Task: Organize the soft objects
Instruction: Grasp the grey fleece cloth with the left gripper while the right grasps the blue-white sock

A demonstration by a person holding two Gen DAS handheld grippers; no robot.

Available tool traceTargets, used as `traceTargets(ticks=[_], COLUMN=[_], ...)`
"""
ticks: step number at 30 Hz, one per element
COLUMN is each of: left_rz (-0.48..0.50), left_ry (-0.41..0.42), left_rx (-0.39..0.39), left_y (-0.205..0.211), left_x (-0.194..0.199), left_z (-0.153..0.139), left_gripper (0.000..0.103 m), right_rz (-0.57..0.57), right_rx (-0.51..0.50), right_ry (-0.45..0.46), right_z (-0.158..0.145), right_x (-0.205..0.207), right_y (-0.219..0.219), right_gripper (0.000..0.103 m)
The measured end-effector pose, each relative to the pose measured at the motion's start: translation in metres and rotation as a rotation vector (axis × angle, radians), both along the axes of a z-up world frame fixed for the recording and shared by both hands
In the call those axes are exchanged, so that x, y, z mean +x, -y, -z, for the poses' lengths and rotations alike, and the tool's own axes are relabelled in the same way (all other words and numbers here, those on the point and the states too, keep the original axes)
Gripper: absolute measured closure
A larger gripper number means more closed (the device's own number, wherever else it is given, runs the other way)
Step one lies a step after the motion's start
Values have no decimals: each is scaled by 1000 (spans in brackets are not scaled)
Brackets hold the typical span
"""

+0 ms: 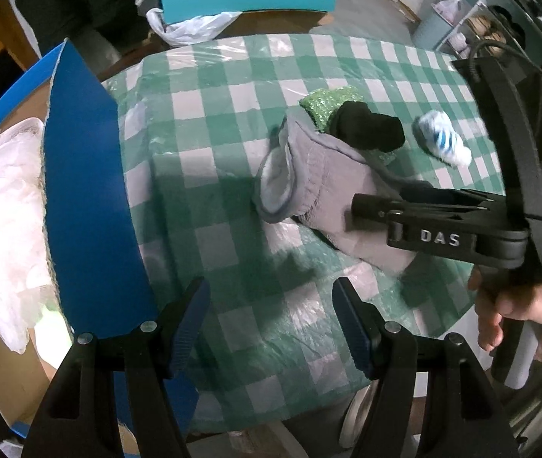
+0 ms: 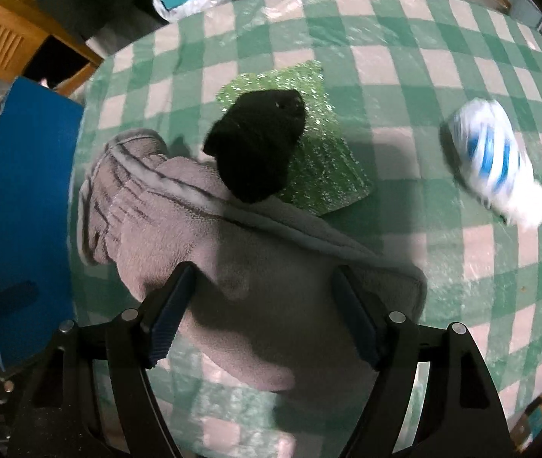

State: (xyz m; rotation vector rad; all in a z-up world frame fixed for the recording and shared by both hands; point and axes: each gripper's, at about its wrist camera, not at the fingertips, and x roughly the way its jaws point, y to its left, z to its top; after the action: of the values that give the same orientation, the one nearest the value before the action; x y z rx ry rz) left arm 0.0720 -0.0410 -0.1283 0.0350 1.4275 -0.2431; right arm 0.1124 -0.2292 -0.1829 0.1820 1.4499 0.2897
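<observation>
Right hand-held gripper [image 2: 261, 320] sat nearest the lens, pointing steeply down over the near end of the grey fleece item [image 2: 255, 267]. Its jaws stood well apart and were opening a little wider; fleece lay beneath the gap, but neither pad pressed on it. Nothing held.

Left hand-held gripper [image 1: 271, 324] hovered over bare checked cloth on the surface [image 1: 232, 76], jaws parted, empty, just beside the blue flap of the cardboard box [image 1: 87, 175] at the left edge. The box already held pale crumpled material [image 1: 0, 198], plastic or fabric, not clear from this view.

Task items: the grey fleece item lay spread in the middle of the surface. A black soft bundle [image 2: 259, 149] rested partly on its far edge and partly on a glittery green piece [image 2: 320, 168]. A white and blue striped item [image 2: 496, 164] lay apart to the right, blurred.

Risks, as judged:
- A pinch at the near end would likely gather only one layer; the limp fleece could then trail and drag.
- Lifting the fleece could tip the black bundle off, or pull the green piece along, possibly toward the surface edge.
- The fleece looked bulky; it might catch on the upright blue flap on the way into the box.
- The two hand-held grippers were near each other; crossing paths could cause a knock.
</observation>
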Motion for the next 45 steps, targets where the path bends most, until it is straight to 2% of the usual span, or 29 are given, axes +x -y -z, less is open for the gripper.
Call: traceTargets(ticks=[4, 8, 13, 18, 27, 31, 40, 42, 45], left_rz=[-25, -30, -65, -143, -337, -378, -407, -403, -389], left_ry=[-17, -36, -46, -74, -148, -173, -188, -186, -190], left_rx=[-22, -31, -49, -84, -156, -164, -166, -168, -188], left_y=[2, 12, 23, 30, 32, 36, 39, 37, 35], left_x=[4, 6, 8, 17, 34, 42, 61, 62, 62], left_z=[3, 6, 9, 19, 42, 51, 68, 69, 71], left_gripper=[35, 34, 27, 23, 22, 18, 17, 20, 42], right_rz=[-22, -66, -113, -109, -119, -132, -131, -118, -112], right_rx=[-9, -54, -133, -188, -246, -248, -289, -288, -275], right_ry=[35, 106, 193, 229, 233, 218, 182, 175, 173], right_z=[-16, -36, -55, -57, -43, -30, 2, 6, 8], right_x=[-4, -12, -12, -2, 17, 25, 42, 44, 45], right_y=[8, 20, 38, 62, 92, 96, 106, 108, 110], right_gripper=[26, 26, 26, 26, 26, 26, 26, 27, 47])
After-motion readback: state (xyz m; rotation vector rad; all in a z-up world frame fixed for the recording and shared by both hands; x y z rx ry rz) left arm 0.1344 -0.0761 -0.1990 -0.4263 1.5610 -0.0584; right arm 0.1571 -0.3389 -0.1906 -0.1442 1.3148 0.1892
